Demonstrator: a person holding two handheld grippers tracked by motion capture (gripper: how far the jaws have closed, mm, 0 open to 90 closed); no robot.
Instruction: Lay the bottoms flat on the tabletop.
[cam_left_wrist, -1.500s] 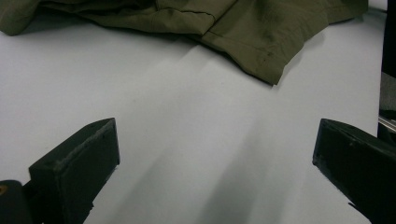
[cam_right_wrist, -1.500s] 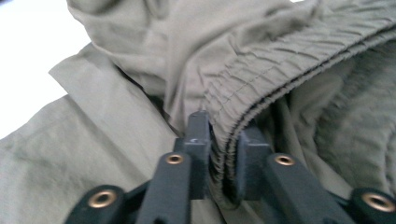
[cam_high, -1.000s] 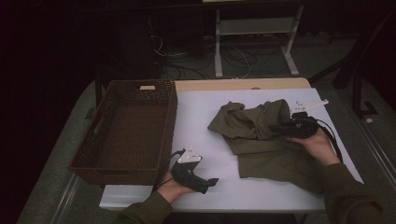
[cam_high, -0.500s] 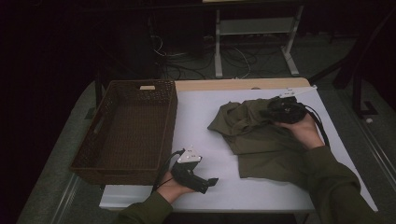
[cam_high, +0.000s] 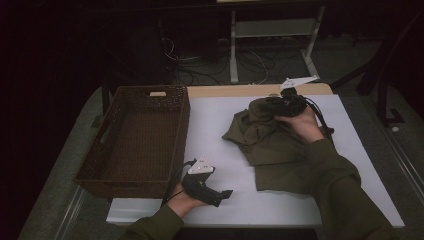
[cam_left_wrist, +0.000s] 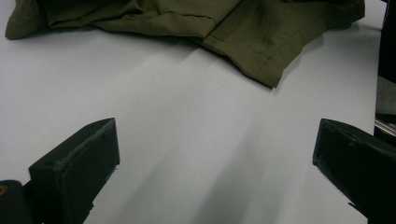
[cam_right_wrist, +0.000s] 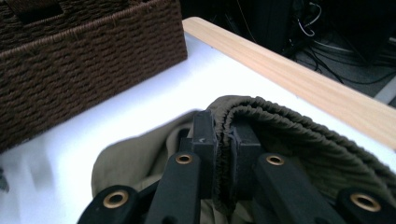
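An olive green garment (cam_high: 280, 145) with an elastic waistband (cam_right_wrist: 280, 130) lies on the right half of the white table (cam_high: 220, 160). My right gripper (cam_high: 259, 105) is over its far part, shut on the ribbed waistband (cam_right_wrist: 223, 135), and holds that edge a little above the table, pointing toward the basket. Near the front edge, my left gripper (cam_high: 226, 195) rests in the person's hand. Its jaws stand wide open over bare table (cam_left_wrist: 215, 158) with nothing between them. The garment's near hem (cam_left_wrist: 252, 46) lies ahead of them.
A brown wicker basket (cam_high: 182, 130) stands on the table's left side, with its wall (cam_right_wrist: 84, 60) close to the lifted cloth. A wooden strip (cam_high: 235, 91) runs along the far edge. Beyond it are cables and a white stand (cam_high: 270, 30) on the floor.
My right gripper has moved left and toward the far edge, rising slightly and dragging the garment's waistband with it. The left gripper has stayed in place.
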